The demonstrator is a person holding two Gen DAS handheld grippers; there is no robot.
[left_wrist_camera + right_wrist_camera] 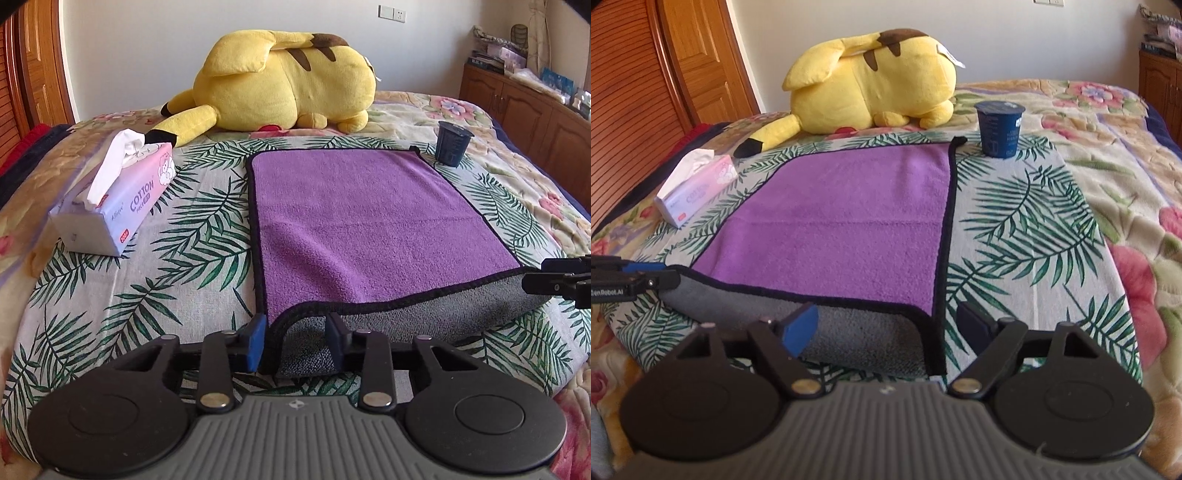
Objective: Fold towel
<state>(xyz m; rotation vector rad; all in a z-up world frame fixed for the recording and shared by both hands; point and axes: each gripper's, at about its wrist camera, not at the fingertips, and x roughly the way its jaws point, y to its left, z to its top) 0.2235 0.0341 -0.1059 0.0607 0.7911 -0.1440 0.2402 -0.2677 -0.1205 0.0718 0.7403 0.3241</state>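
One towel (369, 221) lies lengthwise toward the plush toy (280, 81).

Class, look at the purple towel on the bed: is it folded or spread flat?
Mostly spread flat: the towel lies open, only its near edge turned up, showing the grey underside.

Towel (831, 236): purple face up, black-edged, laid flat on the palm-print cloth (1027, 236); near edge turned over, grey underside shown.
Right gripper (886, 328): jaws spread wide, positioned around the near right corner.
Left gripper (646, 278): seen at the near left corner.
Cup (999, 127): dark blue, upright, just beyond the far right corner.
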